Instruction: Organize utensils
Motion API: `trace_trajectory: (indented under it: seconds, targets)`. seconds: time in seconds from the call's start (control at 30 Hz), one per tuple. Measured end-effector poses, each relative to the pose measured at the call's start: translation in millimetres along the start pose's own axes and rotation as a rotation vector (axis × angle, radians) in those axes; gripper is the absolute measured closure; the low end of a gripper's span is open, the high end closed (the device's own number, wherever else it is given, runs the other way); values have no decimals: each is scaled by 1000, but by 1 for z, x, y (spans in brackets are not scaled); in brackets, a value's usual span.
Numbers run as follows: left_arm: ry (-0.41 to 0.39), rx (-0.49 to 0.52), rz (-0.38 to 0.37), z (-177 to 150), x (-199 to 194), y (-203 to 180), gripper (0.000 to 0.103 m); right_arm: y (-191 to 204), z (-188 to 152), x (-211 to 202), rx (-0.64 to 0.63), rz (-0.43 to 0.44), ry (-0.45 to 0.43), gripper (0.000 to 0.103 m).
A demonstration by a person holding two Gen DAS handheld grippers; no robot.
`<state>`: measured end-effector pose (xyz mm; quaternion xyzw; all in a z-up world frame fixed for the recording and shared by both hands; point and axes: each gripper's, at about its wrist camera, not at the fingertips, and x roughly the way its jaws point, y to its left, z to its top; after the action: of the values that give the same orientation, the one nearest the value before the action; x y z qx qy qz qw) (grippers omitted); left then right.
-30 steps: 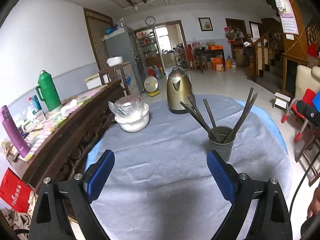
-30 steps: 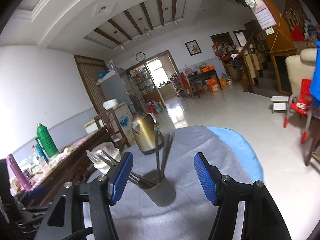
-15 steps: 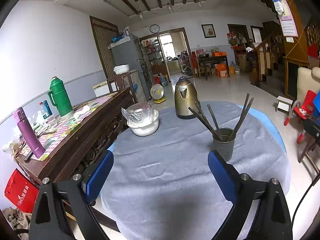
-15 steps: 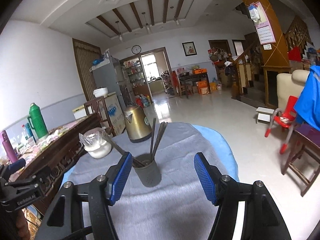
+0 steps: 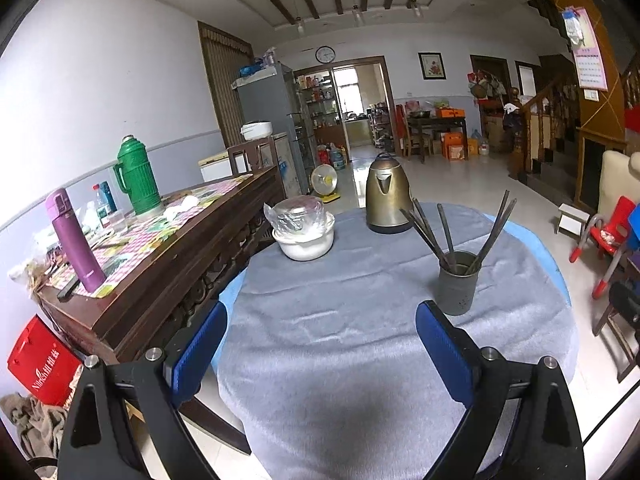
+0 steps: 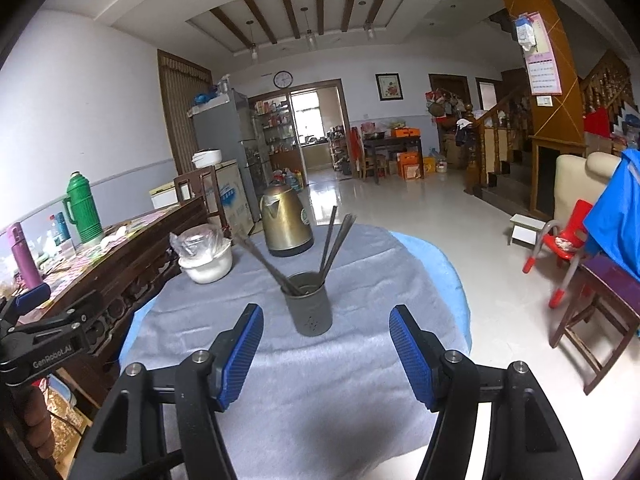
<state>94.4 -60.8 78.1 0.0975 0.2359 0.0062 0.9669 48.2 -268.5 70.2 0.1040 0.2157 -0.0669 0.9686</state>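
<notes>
Round table (image 5: 360, 360) w/ grey cloth over a blue underlayer. Utensil holder (image 5: 457, 283), dark grey cylinder, stands upright on the cloth, right of centre in left wrist view. Utensils (image 5: 440, 232), approx. half a dozen long dark sticks, sit inside it and fan outward; type can't be confirmed at this res. All utensils seen are in the holder.

Left claw (image 5: 320, 340): blue pads spread wide, nothing between them, held above the near table edge, well short of the holder. Right claw (image 6: 326, 346): pads spread, nothing pinched; holder (image 6: 307, 304) lies ahead, between the lines of the two fingers but apart from both.

Other items on table: brass-coloured kettle (image 5: 387, 194) at far side; white bowl (image 5: 306, 236) w/ clear plastic wrap, left of kettle.

Sideboard (image 5: 168, 256) just left of table: green thermos (image 5: 136, 176), purple flask (image 5: 76, 240), bottles, checked mat.

Writing: left claw body in right wrist view reads "GenRobot.AI" (image 6: 52, 356). Red bag (image 5: 40, 364) on floor has white lettering, not legible. Wall calendar (image 5: 588, 52) print too small to read. Wall clock (image 5: 325, 54) above doorway.
</notes>
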Motion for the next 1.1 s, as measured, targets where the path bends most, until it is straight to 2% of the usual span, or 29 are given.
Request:
trace_trajectory:
  seconds: [0.43, 1.1]
  targets:
    - [-7, 7, 0, -5, -10, 3, 8, 8, -13, -12, 33, -5, 34, 34]
    - [-11, -4, 19, -6, -7, 9, 8, 12, -12, -22, 3, -37, 15, 34]
